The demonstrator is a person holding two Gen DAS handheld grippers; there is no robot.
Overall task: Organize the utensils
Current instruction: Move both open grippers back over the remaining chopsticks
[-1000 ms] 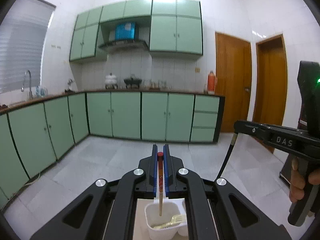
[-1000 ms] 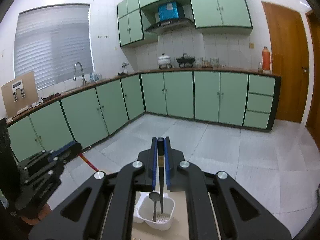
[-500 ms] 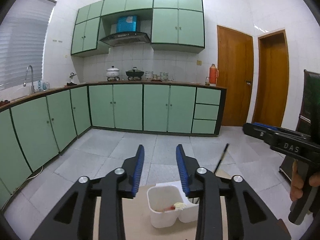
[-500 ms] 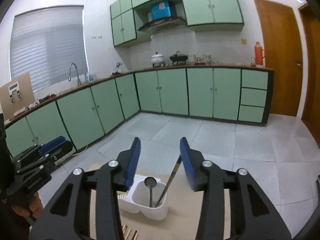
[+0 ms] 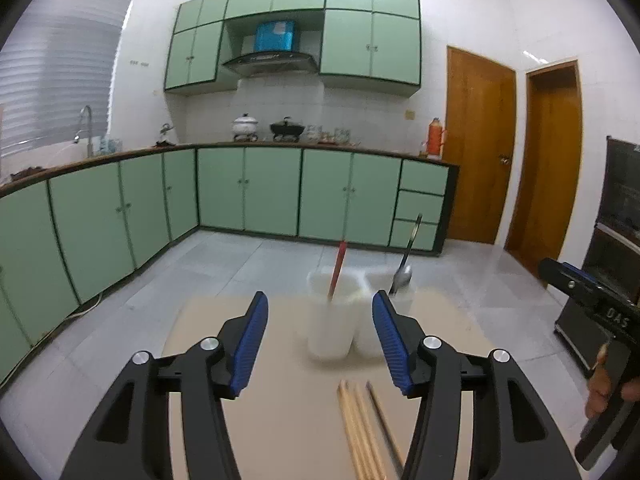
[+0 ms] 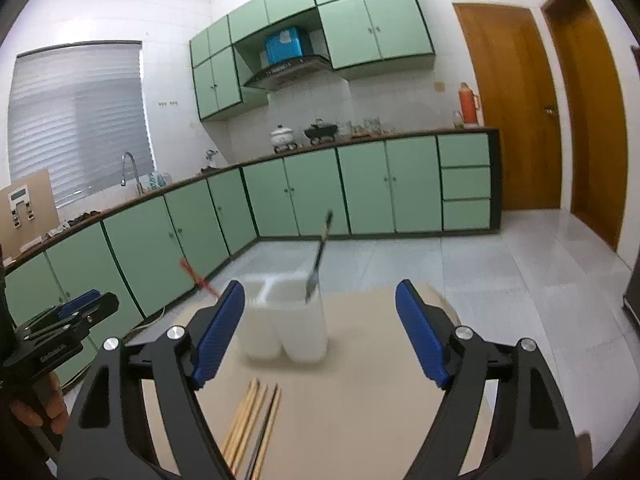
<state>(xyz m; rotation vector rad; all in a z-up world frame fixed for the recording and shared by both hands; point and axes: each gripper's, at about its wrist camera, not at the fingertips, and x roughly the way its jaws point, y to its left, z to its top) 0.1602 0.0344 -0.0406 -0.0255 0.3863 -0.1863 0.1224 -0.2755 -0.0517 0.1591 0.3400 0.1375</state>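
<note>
Both claws are empty right now. The left gripper point(image 5: 318, 334) has its jaws opening, and nothing sits between its blue pads. The right gripper point(image 6: 318, 330) is opening its jaws too, and they stand wide with nothing held.

On the tan table point(image 5: 280, 420) stands a white holder point(image 5: 352, 320) with two cups side by side. A red-handled utensil point(image 5: 338, 268) leans in the left cup. A black-handled utensil point(image 5: 406, 258) leans in the right cup. Both look like they are already put away. The picture is blurry here, so I cannot tell if the black one is a spoon or a fork.

Near the front of the table lies a little bunch of chopsticks point(image 5: 366, 424). Most are light wood, and one looks dark. They lie flat, close together, and well apart from the holder. From the right wrist view the chopsticks point(image 6: 254, 424) sit just below the left finger.

So I think one step is done: two things are in the cups and the claws have let go. The chopsticks are what is left to tidy.

The next move likely needs a claw to dip down low to the table and close on the thin sticks. That is tricky, since they are flat and skinny and could slip or roll. Then they must be stood up and dropped into a cup without knocking the holder over.
</note>
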